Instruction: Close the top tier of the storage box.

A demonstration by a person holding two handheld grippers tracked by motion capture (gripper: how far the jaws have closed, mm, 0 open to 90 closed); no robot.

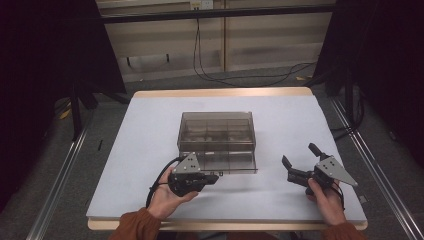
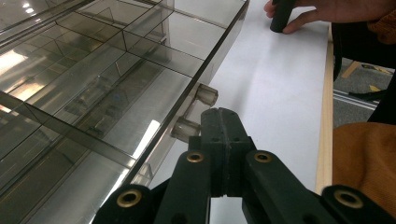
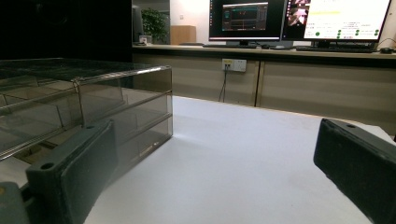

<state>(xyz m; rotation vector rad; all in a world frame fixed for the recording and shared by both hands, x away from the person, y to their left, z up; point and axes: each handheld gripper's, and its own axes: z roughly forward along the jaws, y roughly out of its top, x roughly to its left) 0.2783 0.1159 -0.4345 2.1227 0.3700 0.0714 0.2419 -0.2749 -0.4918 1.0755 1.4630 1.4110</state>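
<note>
Resting low at the near edge of the bench (image 1: 150, 150), the left tool (image 1: 214, 177) has its jaws pressed together right at the handle (image 2: 196, 112) of a drawer (image 1: 225, 162). From the left gripper view the tips sit against the clear handle's posts, but whether any of the handle is pinched between them I cannot tell. The right tool (image 1: 299, 159) lies off to the right on bare bench, jaws spread wide and holding nothing, well apart from the box (image 1: 217, 131).

That box stands mid-bench: a smoky see-through plastic organiser with divided compartments. Its lower drawer is pulled out toward the person, the handle on the drawer's front wall.

I judge it light, rigid and slick. The thin walls would flex or crack under a hard squeeze, and the whole box could slide on the bench if tugged. The small handle looks the sound place to grip, taken squarely, with a straight pull or push along the drawer's run. The right tool could steady the box side.

Beyond the bench are a floor cable (image 1: 240, 77) and monitors (image 3: 299, 21).
</note>
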